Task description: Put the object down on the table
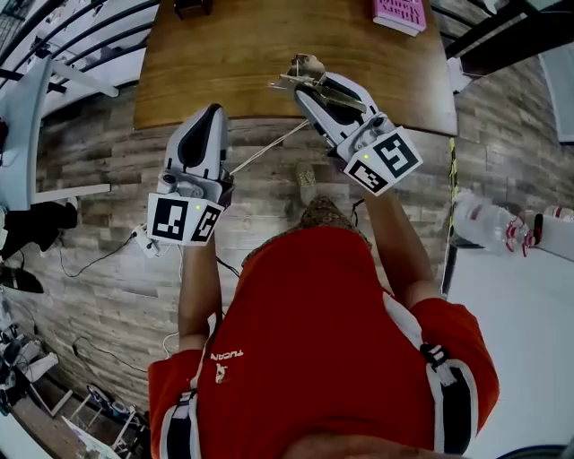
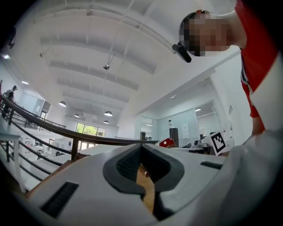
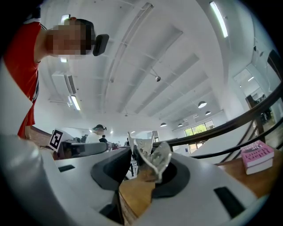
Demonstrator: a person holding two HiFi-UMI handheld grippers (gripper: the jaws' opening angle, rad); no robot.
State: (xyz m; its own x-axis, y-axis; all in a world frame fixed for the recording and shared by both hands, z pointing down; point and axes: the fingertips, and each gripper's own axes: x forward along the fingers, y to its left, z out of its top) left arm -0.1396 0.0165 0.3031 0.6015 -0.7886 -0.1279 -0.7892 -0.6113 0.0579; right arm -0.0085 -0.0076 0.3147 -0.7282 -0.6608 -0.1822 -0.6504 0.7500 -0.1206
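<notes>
My right gripper (image 1: 303, 82) hangs over the near edge of the brown wooden table (image 1: 233, 63), shut on a crumpled clear wrapper (image 1: 303, 67). In the right gripper view the wrapper (image 3: 152, 161) sticks up between the jaws (image 3: 142, 170). A thin pale stick (image 1: 269, 148) slants from under that gripper down toward the left one; I cannot tell what holds it. My left gripper (image 1: 213, 112) points at the table's front edge from just short of it. Its jaws (image 2: 141, 150) are shut, pads meeting, with nothing seen between them.
A pink book (image 1: 399, 13) lies at the table's far right, also in the right gripper view (image 3: 256, 156). A dark object (image 1: 193, 7) sits at the far edge. Plastic bottles (image 1: 489, 220) stand on a white surface to my right. Cables (image 1: 90, 260) lie on the plank floor.
</notes>
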